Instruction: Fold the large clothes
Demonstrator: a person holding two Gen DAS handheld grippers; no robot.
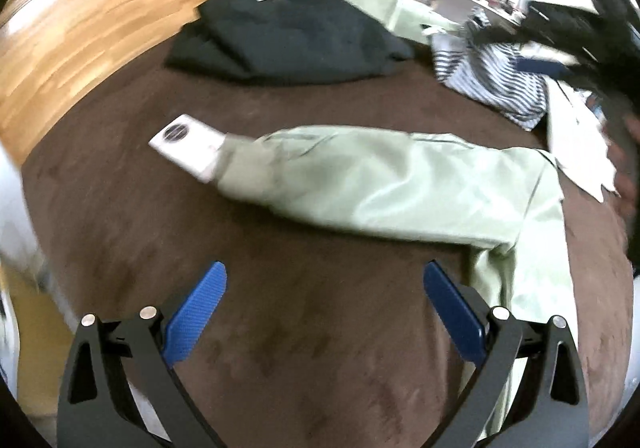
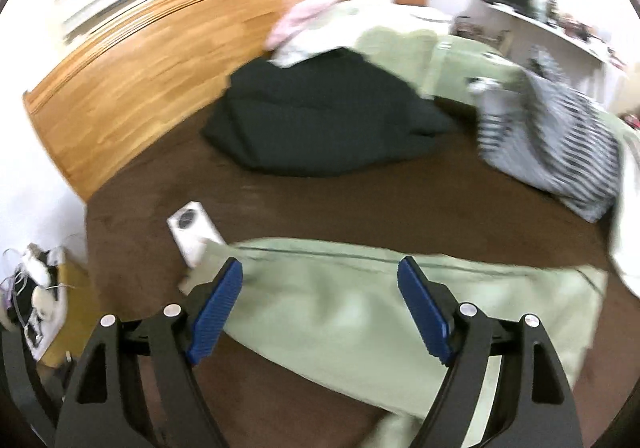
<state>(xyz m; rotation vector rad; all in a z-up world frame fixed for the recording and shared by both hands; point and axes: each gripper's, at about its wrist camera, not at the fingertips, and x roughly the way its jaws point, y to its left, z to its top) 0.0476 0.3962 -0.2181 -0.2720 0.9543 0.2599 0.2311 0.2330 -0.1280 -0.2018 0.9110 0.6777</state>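
A pale green jacket [image 1: 400,184] lies on the brown blanket [image 1: 280,328], one sleeve stretched out to the left with its cuff against a small white device [image 1: 188,146]. My left gripper [image 1: 325,276] hangs open above bare blanket, in front of the sleeve, nothing between its blue pads. In the right wrist view the same green jacket [image 2: 340,308] lies under and beyond my right gripper [image 2: 320,272], whose jaws stand wide apart and hold nothing; it hovers above the sleeve near the white device [image 2: 194,234].
A folded black garment [image 1: 296,40] and a striped garment [image 1: 492,76] lie farther back on the bed. A wooden headboard [image 2: 140,72] runs along the left. More pale green cloth [image 2: 408,48] and a pillow [image 2: 304,24] sit behind. Cables and clutter [image 2: 36,288] lie beside the bed at left.
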